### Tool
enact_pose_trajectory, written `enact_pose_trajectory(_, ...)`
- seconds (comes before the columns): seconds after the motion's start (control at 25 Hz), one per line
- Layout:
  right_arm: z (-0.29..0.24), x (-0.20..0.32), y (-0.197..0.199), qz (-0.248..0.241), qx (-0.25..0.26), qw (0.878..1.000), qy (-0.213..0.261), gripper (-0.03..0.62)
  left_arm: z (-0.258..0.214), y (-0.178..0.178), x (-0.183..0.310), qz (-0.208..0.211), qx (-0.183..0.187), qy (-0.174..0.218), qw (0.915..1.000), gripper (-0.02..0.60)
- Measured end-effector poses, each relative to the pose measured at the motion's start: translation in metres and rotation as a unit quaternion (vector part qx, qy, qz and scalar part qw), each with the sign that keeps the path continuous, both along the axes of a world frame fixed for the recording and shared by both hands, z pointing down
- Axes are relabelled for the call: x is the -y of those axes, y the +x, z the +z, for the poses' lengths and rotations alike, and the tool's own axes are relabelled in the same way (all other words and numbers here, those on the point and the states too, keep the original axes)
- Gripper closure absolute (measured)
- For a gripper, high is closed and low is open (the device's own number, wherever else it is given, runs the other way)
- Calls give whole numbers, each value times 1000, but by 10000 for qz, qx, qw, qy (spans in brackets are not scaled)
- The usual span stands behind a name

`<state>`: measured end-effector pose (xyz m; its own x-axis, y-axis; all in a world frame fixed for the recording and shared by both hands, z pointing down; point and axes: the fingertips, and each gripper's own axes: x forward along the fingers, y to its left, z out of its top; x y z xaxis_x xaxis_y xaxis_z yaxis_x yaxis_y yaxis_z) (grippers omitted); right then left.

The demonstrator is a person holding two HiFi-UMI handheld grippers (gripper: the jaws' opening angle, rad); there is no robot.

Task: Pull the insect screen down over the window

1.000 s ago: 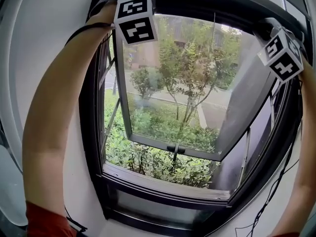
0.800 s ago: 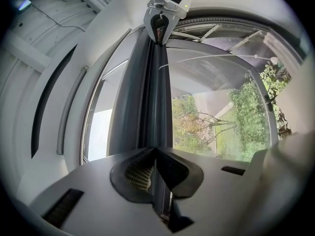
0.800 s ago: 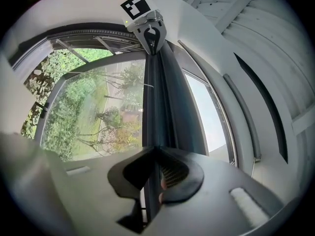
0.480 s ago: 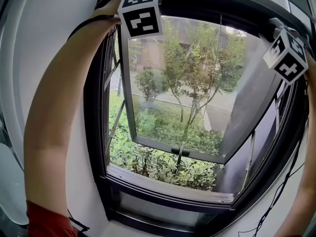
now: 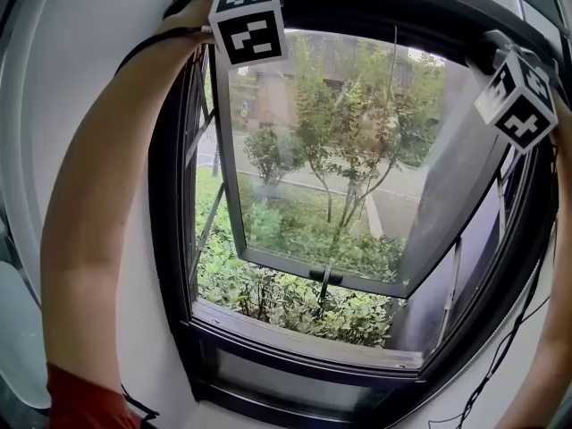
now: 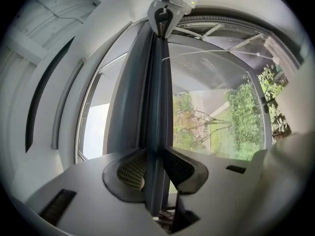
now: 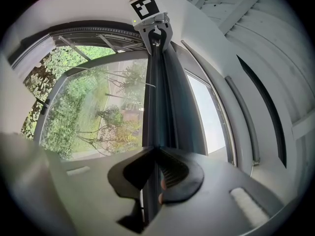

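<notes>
The insect screen's dark pull bar [image 6: 156, 107] runs along the top of the window frame [image 5: 375, 7], and both grippers are raised to it. In the left gripper view the bar passes between the jaws of my left gripper [image 6: 156, 168]. Those jaws have just been opening and stand apart from the bar. My right gripper [image 7: 155, 167] is shut on the same bar [image 7: 158, 97]. Each gripper shows at the bar's far end in the other's view: the right gripper [image 6: 165, 9] and the left gripper [image 7: 153, 26]. In the head view only their marker cubes [image 5: 248, 23] [image 5: 517, 96] show.
A glass casement sash [image 5: 340, 168] is swung outward over shrubs and a path. The dark sill [image 5: 304, 333] lies below. White wall flanks the frame on both sides. A thin black cable [image 5: 500, 356] hangs at the lower right.
Both hands stay at the top of the window. The left marker cube has shifted only slightly, and the head view has drifted a little.
</notes>
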<state>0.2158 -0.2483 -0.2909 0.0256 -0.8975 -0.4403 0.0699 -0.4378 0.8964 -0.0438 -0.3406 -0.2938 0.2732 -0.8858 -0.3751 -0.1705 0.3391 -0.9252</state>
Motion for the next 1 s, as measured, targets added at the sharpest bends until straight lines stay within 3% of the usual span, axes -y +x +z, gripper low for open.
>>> enact_pose_trajectory(0.16,1,2,2,-9,33,10000,-35,551,3,1,4,-98,121,-52,9999,516)
enact_pose_trajectory(0.4,-1,2,-1,-28,20,10000,-52,554,3,3,9,-387,354,-43,9986,528)
enact_pose_trajectory(0.6,0,2,0,-216,96,9997,56,559,4,2,9,-283,228,15,9993,532)
enact_pose_trajectory(1.0,15,3,0,20,30,9999,-120,563,17,1,6,-329,304,-16,9990,555)
